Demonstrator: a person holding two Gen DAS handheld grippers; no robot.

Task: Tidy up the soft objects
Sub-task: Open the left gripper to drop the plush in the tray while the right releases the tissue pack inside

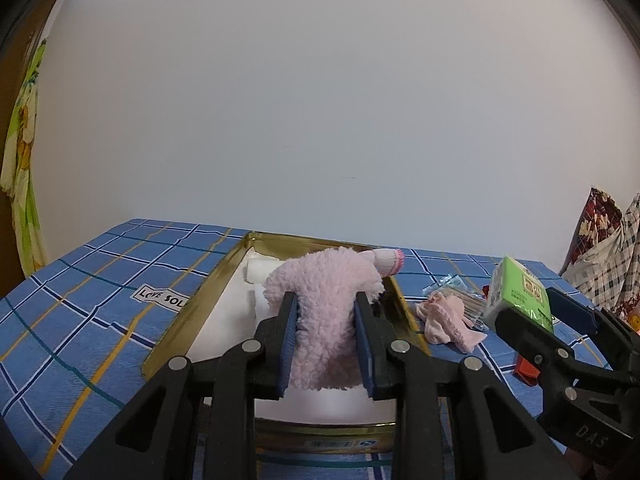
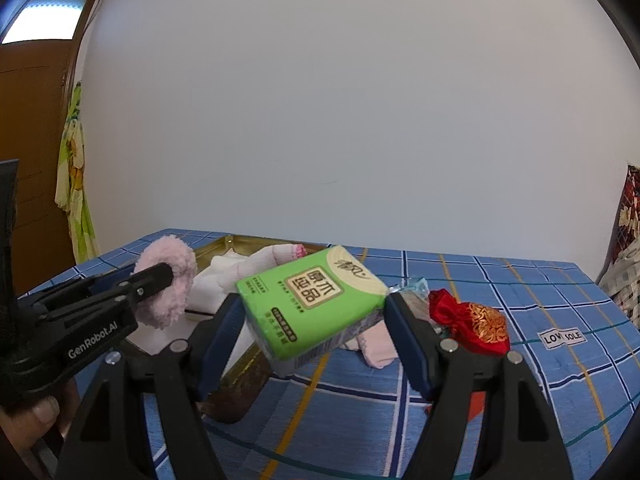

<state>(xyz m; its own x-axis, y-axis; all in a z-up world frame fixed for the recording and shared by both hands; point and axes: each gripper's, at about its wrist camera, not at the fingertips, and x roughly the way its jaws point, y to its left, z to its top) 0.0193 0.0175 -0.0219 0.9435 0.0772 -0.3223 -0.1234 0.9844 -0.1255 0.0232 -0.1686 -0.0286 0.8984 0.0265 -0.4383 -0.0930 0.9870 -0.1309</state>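
Observation:
My left gripper (image 1: 326,308) is shut on a fluffy pink fleece piece (image 1: 324,300), held above the gold tin tray (image 1: 192,312). That tray holds white rolled cloths (image 1: 260,272) and a white sock with a pink cuff (image 1: 388,260). My right gripper (image 2: 312,312) is shut on a green tissue pack (image 2: 312,300), tilted and lifted above the blue checked tablecloth (image 2: 500,400). In the right wrist view the left gripper (image 2: 160,276) shows at the left with the pink fleece (image 2: 168,284). A small pink sock (image 1: 444,320) lies flat on the tablecloth just right of the tray.
A red and gold pouch (image 2: 472,320) lies on the cloth right of the right gripper. A clear packet of cotton swabs (image 1: 452,292) rests behind the pink sock. A white wall backs the table. Patterned fabric (image 1: 604,248) hangs at the far right, and a wooden door (image 2: 36,128) stands at left.

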